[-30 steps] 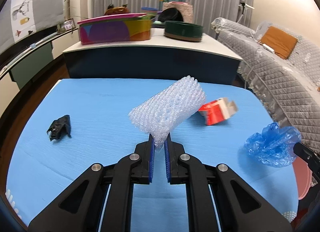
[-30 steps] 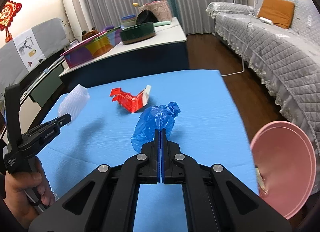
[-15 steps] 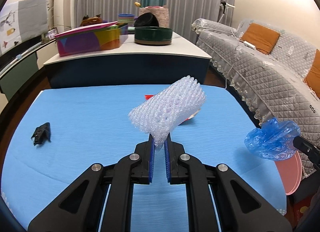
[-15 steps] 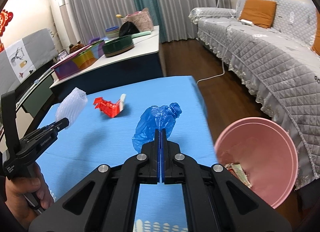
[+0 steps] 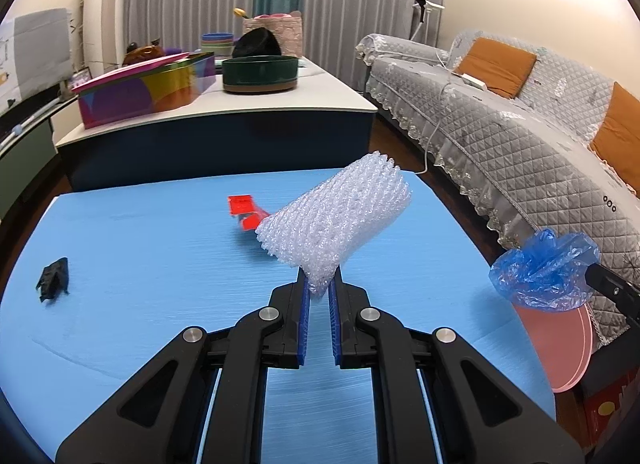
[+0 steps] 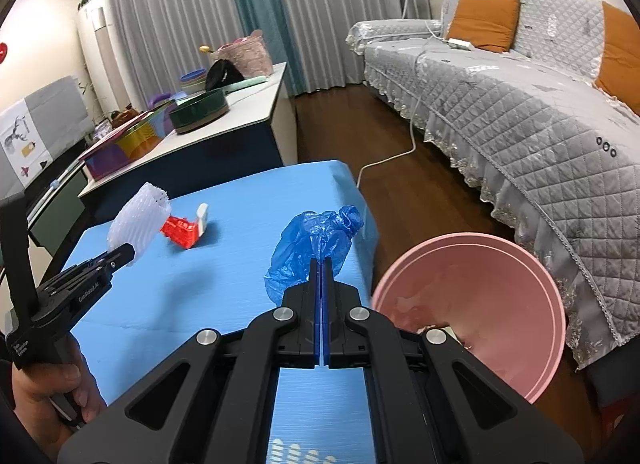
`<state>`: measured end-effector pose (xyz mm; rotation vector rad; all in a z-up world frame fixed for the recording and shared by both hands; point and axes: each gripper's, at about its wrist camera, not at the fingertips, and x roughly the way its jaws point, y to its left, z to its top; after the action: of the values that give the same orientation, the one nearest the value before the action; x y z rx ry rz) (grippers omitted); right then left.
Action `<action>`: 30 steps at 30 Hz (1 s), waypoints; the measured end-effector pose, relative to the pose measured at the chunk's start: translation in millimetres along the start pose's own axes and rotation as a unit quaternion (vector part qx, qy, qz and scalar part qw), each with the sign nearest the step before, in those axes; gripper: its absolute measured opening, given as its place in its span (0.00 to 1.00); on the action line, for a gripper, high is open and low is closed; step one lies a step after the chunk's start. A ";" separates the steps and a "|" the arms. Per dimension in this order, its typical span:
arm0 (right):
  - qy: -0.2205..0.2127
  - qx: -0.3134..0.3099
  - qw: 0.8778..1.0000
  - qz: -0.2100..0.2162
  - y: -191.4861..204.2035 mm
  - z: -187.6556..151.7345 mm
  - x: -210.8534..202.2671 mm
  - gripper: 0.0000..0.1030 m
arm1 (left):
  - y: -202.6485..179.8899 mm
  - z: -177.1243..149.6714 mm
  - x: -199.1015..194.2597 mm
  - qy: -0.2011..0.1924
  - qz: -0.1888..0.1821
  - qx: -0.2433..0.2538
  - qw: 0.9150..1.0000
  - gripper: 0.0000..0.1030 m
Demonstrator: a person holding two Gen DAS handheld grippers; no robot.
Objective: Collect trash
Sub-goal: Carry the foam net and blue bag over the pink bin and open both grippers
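Note:
My left gripper is shut on a white foam net sleeve and holds it above the blue table. The sleeve also shows in the right wrist view. My right gripper is shut on a crumpled blue plastic bag, held near the table's right edge, beside a pink bin with some trash inside. The bag and bin also show in the left wrist view. A red carton and a black scrap lie on the table.
A white-topped counter with a colourful box and a dark green bowl stands behind the table. A grey quilted sofa runs along the right. A white cable crosses the wooden floor.
Both grippers have swung to the right with their loads. The blue bag now hangs at the table's right edge, and the pink bin has come closer in the right wrist view.

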<state>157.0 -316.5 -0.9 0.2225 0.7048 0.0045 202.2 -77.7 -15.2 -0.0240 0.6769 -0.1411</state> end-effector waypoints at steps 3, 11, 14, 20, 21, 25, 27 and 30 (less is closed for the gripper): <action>-0.002 0.004 1.000 -0.006 -6.9 -0.1 -1.3 0.01 | -8.9 0.2 1.5 0.000 -0.004 0.007 1.000 0.09; -0.010 0.018 1.000 -0.018 -25.5 1.4 -5.7 0.01 | -31.5 -1.0 2.4 -0.003 -0.020 0.026 0.999 0.08; -0.014 0.023 0.999 -0.025 -33.4 3.1 -7.5 0.01 | -41.2 -0.6 3.1 -0.004 -0.032 0.031 0.999 0.07; -0.021 0.037 0.998 -0.041 -50.7 5.5 -13.1 0.01 | -60.3 -0.5 2.9 -0.009 -0.052 0.042 0.998 0.07; -0.022 0.038 0.998 -0.042 -53.4 5.5 -13.6 0.01 | -64.0 -0.6 2.6 -0.010 -0.056 0.045 0.997 0.07; -0.023 0.044 0.997 -0.054 -66.6 4.1 -15.7 0.01 | -79.1 -0.7 3.9 -0.009 -0.071 0.052 0.996 0.07; -0.024 0.048 0.997 -0.059 -73.2 3.4 -17.7 0.01 | -89.9 -2.9 4.6 -0.008 -0.080 0.059 0.995 0.07; -0.023 0.056 0.996 -0.071 -84.8 1.8 -20.4 0.01 | -104.8 -6.9 3.8 -0.007 -0.094 0.071 0.993 0.07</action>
<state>136.7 -401.2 -3.8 0.2781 0.6749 -0.1757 187.9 -181.8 -15.8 0.0479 0.6488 -0.3701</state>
